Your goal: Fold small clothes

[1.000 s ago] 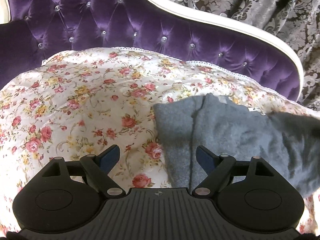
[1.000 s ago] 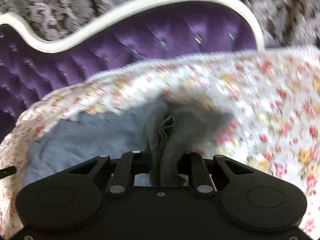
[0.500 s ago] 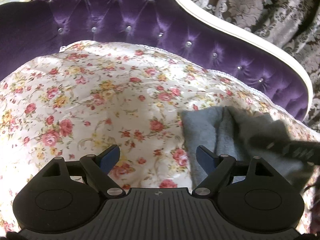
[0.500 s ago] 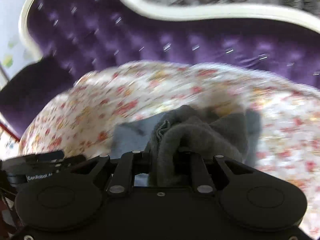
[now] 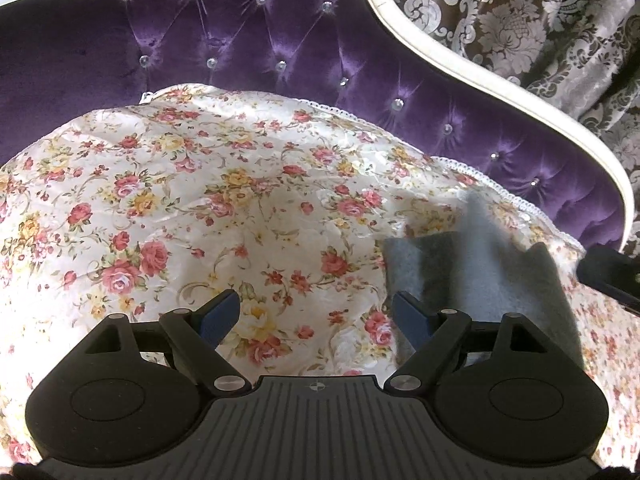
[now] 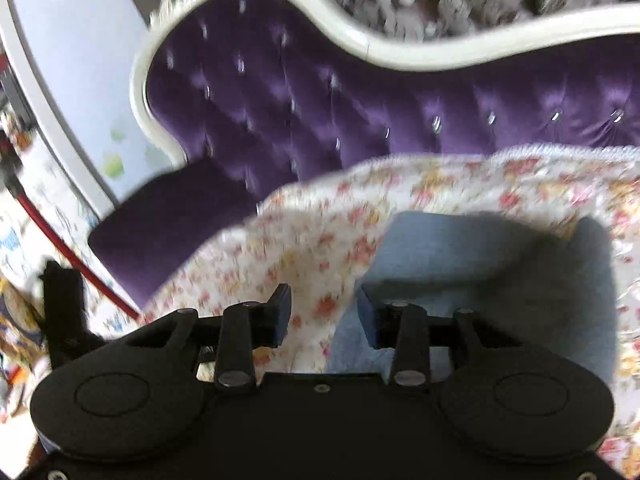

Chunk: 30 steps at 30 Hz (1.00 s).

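Observation:
A small grey garment point(image 5: 480, 272) lies folded on the floral quilt point(image 5: 240, 200), at the right of the left wrist view. My left gripper point(image 5: 316, 316) is open and empty over the quilt, its right finger at the garment's left edge. In the blurred right wrist view the garment point(image 6: 500, 272) lies flat ahead and to the right. My right gripper point(image 6: 324, 316) is open and empty, its right finger over the garment's near left corner. Part of the right gripper point(image 5: 612, 272) shows at the left wrist view's right edge.
The quilt covers a purple tufted sofa point(image 5: 260, 40) with a cream frame point(image 5: 460, 64). Patterned curtains point(image 5: 540, 20) hang behind. In the right wrist view the sofa arm point(image 6: 168, 232) and a white wall point(image 6: 80, 60) are at the left.
My right gripper carried the bunched garment leftward over itself, then opened and let it go; it now lies folded. My left gripper drifted left, staying open.

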Each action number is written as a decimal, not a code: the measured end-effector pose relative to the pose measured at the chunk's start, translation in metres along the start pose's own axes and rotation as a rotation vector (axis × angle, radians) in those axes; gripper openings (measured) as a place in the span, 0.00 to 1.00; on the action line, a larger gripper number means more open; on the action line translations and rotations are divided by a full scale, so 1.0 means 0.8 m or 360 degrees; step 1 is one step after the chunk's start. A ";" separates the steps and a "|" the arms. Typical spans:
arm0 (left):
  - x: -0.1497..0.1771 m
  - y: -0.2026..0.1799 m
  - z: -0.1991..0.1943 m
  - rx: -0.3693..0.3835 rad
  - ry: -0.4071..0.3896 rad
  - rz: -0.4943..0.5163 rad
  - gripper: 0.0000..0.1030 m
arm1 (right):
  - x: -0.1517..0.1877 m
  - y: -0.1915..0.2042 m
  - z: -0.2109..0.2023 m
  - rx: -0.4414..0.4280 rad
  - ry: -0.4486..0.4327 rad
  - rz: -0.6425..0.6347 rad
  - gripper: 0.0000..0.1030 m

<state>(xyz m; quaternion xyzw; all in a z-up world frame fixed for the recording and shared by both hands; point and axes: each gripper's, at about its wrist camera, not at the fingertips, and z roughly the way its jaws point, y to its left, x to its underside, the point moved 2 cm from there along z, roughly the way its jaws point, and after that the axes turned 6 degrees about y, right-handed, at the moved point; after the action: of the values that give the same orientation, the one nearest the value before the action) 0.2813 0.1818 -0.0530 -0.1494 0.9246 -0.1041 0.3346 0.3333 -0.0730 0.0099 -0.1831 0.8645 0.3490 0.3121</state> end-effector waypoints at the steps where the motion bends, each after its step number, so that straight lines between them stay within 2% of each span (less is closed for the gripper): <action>1: 0.001 -0.003 -0.002 0.0016 -0.0013 0.0008 0.80 | -0.001 -0.006 -0.013 0.0018 -0.0036 0.0020 0.48; 4: 0.007 -0.019 -0.011 0.0074 -0.0070 0.0062 0.80 | 0.003 -0.027 -0.035 0.0139 -0.0097 0.0047 0.49; 8: 0.015 -0.047 -0.017 0.0130 -0.0134 0.0185 0.80 | 0.029 -0.046 -0.047 0.0328 -0.0098 0.0031 0.49; 11: 0.024 -0.063 -0.014 0.0144 -0.0155 0.0264 0.80 | 0.056 -0.042 -0.039 0.0430 -0.0080 -0.0069 0.49; 14: 0.032 -0.075 -0.007 0.0156 -0.0139 0.0332 0.80 | 0.081 -0.024 -0.023 0.0475 -0.0071 -0.0230 0.49; 18: 0.038 -0.083 -0.006 0.0216 -0.0128 0.0369 0.80 | 0.115 0.000 0.025 0.0353 0.0075 -0.0391 0.50; 21: 0.039 -0.098 -0.004 0.0239 -0.0173 0.0430 0.81 | 0.126 0.020 0.034 0.0232 0.0068 -0.0501 0.53; 23: 0.042 -0.111 0.009 0.0208 -0.0135 0.0500 0.80 | 0.127 0.025 0.030 0.0165 0.0072 -0.0518 0.53; 25: 0.046 -0.115 0.031 0.0117 -0.0054 0.0521 0.78 | 0.128 0.025 0.021 0.0166 0.0060 -0.0557 0.52; 26: 0.049 -0.112 0.043 0.0063 0.0007 0.0496 0.78 | 0.127 0.023 0.014 0.0172 0.0054 -0.0567 0.52; 27: 0.052 -0.105 0.055 0.0062 0.0064 0.0451 0.78 | 0.127 0.021 0.005 0.0177 0.0046 -0.0564 0.52; 30: 0.056 -0.079 0.060 0.0207 0.0101 0.0291 0.78 | 0.124 0.005 -0.025 0.0230 0.0021 -0.0555 0.54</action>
<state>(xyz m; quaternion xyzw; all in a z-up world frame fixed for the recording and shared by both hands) 0.2928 0.1030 -0.0967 -0.0392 0.9358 -0.1376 0.3223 0.2494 -0.0944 -0.0427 -0.3095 0.8445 0.2253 0.3747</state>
